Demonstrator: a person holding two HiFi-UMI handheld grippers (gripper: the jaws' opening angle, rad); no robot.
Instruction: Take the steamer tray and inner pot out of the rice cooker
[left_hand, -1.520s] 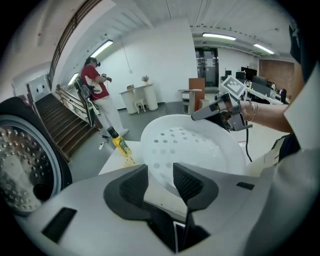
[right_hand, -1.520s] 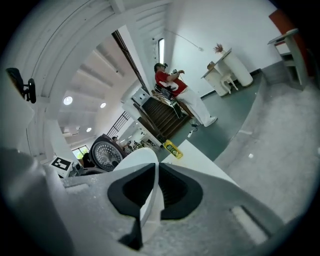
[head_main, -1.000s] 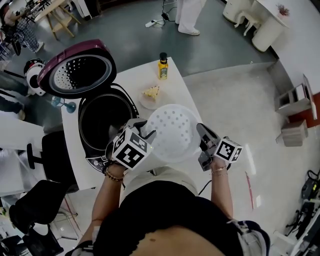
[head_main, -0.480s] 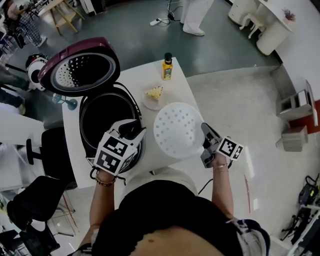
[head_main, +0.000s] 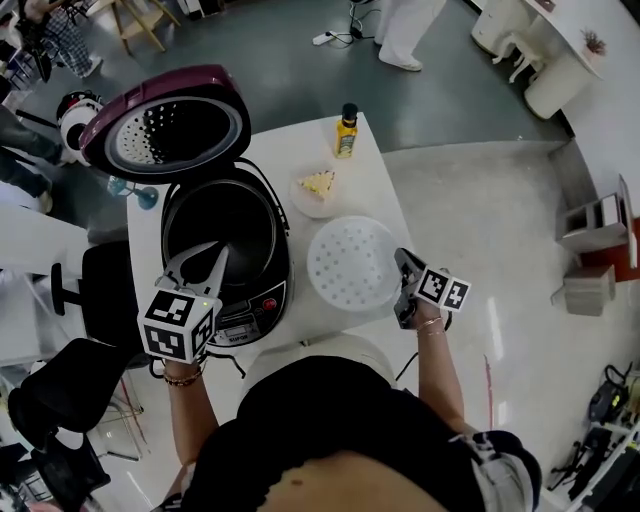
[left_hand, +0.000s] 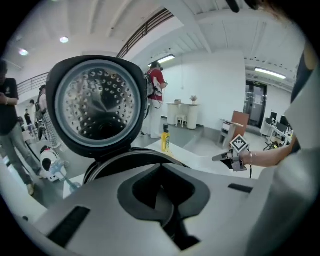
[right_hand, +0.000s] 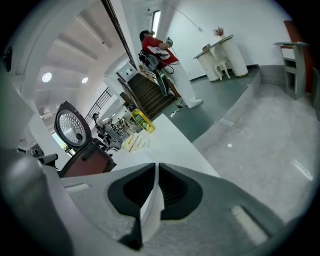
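The rice cooker (head_main: 225, 250) stands open on the white table (head_main: 285, 150), its maroon lid (head_main: 165, 125) tipped back. Inside it sits the dark inner pot (head_main: 220, 225). To its right the white perforated steamer tray (head_main: 350, 262) lies on the table. My right gripper (head_main: 402, 268) is shut on the tray's right rim (right_hand: 149, 212), which shows as a white strip between the jaws. My left gripper (head_main: 200, 265) hangs over the cooker's front left edge, shut with nothing in it (left_hand: 162, 200). The lid (left_hand: 95, 105) and cooker rim (left_hand: 130, 160) lie ahead of it.
A plate with a slice of food (head_main: 318, 188) and a yellow bottle (head_main: 347, 133) stand at the table's far side, behind the tray. Black chairs (head_main: 70, 400) are on the left. A person (head_main: 405, 30) stands on the floor beyond the table.
The left gripper let go of the tray, swung left over the cooker's front and closed. The right gripper lowered the tray onto the table, still gripping its rim.
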